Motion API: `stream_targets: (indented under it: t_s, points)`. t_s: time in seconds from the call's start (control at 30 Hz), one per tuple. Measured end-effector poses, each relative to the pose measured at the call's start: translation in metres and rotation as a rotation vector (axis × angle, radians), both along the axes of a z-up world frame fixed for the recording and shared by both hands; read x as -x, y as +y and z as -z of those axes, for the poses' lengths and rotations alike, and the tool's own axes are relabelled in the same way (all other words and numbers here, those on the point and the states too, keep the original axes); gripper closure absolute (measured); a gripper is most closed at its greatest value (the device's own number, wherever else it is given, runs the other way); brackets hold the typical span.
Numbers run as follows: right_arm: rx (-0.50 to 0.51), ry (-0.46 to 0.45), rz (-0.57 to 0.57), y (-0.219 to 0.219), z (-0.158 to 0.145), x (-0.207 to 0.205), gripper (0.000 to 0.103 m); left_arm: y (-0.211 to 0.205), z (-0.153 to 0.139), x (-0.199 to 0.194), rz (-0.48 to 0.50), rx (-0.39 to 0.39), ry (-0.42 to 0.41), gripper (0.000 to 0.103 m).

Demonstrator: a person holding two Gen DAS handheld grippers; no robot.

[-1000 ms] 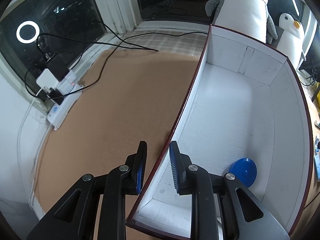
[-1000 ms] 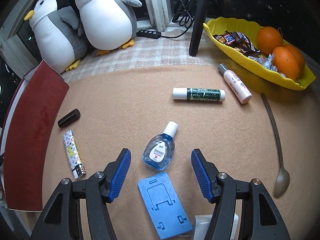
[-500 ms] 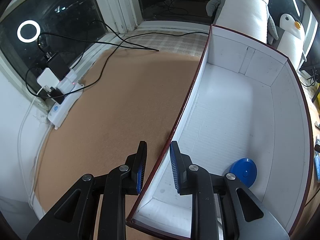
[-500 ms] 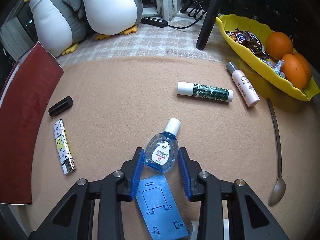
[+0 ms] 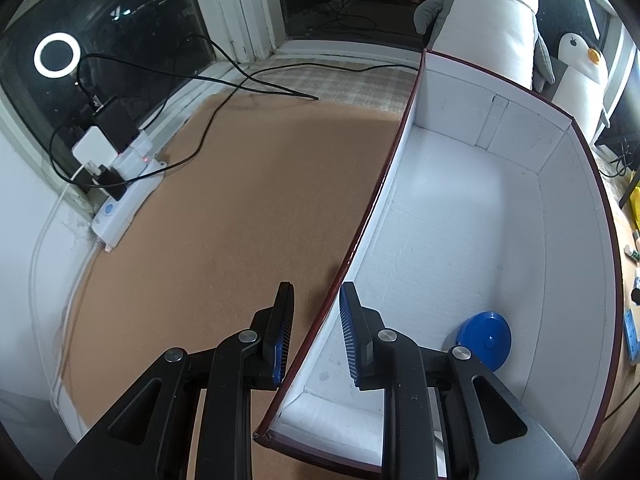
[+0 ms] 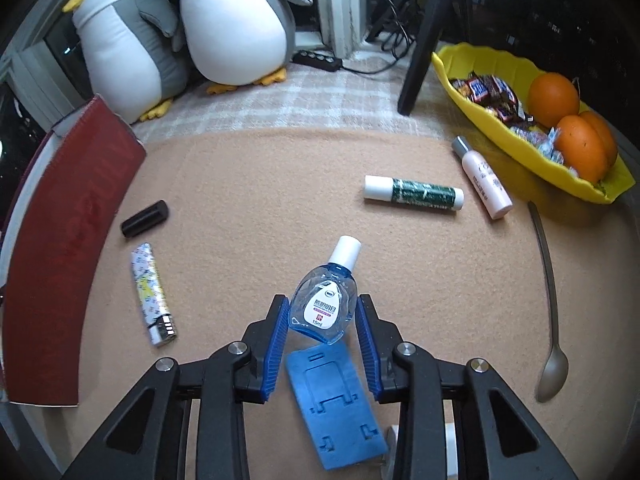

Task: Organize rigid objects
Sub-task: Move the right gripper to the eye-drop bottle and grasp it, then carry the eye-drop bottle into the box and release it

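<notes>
In the left wrist view, the left gripper (image 5: 316, 334) straddles the near wall of the white box (image 5: 460, 216), its jaws slightly apart with the wall between them, and a blue disc (image 5: 486, 338) lies inside. In the right wrist view, the right gripper (image 6: 322, 334) has its jaws closed onto the eye-drop bottle (image 6: 325, 306), which sits between the blue pads above a blue stand (image 6: 334, 400) on the mat.
</notes>
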State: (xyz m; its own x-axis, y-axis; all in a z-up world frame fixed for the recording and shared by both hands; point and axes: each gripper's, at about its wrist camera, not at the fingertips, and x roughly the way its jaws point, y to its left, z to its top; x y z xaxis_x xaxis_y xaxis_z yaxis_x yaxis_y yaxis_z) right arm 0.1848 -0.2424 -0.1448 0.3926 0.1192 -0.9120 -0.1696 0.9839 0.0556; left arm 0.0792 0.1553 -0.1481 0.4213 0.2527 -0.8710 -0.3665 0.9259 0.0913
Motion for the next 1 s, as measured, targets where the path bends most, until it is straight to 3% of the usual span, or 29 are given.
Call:
stream_targets:
  t_s: [0.23, 0.5, 0.77, 1.0]
  points:
    - [-0.046, -0.086, -0.109, 0.045, -0.045, 0.022, 0.072, 0.004, -0.001, 0.008, -0.005, 0.026, -0.017, 0.08]
    - [-0.095, -0.163, -0.305, 0.128, -0.084, 0.064, 0.072, 0.008, -0.004, 0.017, -0.005, 0.05, -0.044, 0.08]
    - [-0.108, -0.172, -0.454, 0.197, -0.087, 0.099, 0.072, 0.009, -0.007, 0.023, 0.012, 0.064, -0.072, 0.084]
    - [-0.087, -0.157, -0.514, 0.234, -0.072, 0.109, 0.072, 0.009, -0.008, 0.026, 0.025, 0.074, -0.093, 0.087]
